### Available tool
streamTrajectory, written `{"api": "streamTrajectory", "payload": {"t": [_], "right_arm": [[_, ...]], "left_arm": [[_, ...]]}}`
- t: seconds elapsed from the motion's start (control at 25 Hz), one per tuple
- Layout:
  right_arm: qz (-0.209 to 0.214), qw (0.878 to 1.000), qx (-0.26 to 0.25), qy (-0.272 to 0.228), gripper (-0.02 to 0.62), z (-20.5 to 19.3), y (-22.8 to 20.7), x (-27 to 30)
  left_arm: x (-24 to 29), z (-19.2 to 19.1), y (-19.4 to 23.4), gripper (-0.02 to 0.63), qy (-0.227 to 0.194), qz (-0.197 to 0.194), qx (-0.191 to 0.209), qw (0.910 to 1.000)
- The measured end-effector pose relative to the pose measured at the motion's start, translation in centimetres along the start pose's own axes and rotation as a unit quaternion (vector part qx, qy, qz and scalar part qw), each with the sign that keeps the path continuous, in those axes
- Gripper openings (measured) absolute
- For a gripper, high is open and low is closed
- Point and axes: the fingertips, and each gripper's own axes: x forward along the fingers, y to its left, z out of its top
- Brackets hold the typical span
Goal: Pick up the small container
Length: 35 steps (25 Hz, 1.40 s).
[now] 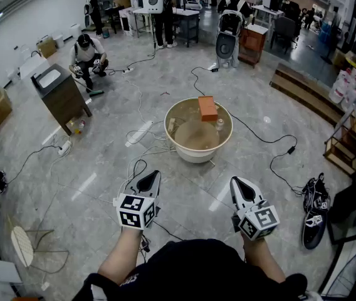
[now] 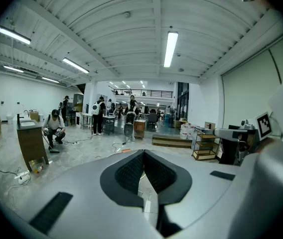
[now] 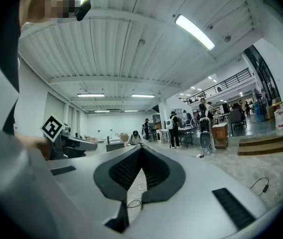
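Left tool (image 1: 157, 174), right tool (image 1: 234, 181) pressed together | cables (image 1: 141, 165) before tub (image 1: 187, 153) | orange block (image 1: 207, 108) inside

Pretty open run up to the round tabletop (image 1: 168, 129)

Bare floor (image 1: 193, 184) ahead of left tool (image 1: 155, 175) and right tool (image 1: 237, 182); just loose cables (image 1: 134, 167) and a white power strip (image 1: 139, 132) off left, orange block (image 1: 207, 108) on the tabletop's far side.

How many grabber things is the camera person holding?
2. The left hand-held gripper is low on the left, the right hand-held gripper low on the right; both are shut and empty. None seems hidden.
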Motion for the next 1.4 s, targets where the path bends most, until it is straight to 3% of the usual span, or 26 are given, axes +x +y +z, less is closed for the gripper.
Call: {"api": "streamTrajectory", "payload": {"t": [0.56, 0.92, 1.4], "right_arm": [[-0.015, 1.000, 0.008, 0.002, 0.011, -1.0, -2.1, -2.1], [-0.030, 0.999, 0.033, -0.007, 0.014, -0.1, -6.0, -5.8], [-0.025, 0.998, 0.055, 0.005, 0.014, -2.5, -11.5, -12.4]], "left_arm": [[2.3, -0.4, -2.9, 0.012, 0.006, -0.016, 0.013, 0.9998], [5.1, 0.0, -7.6, 0.012, 0.006, -0.029, 0.022, 0.9993], [7.1, -1.0, -15.5, 0.012, 0.016, -0.029, 0.028, 0.9991]]}}
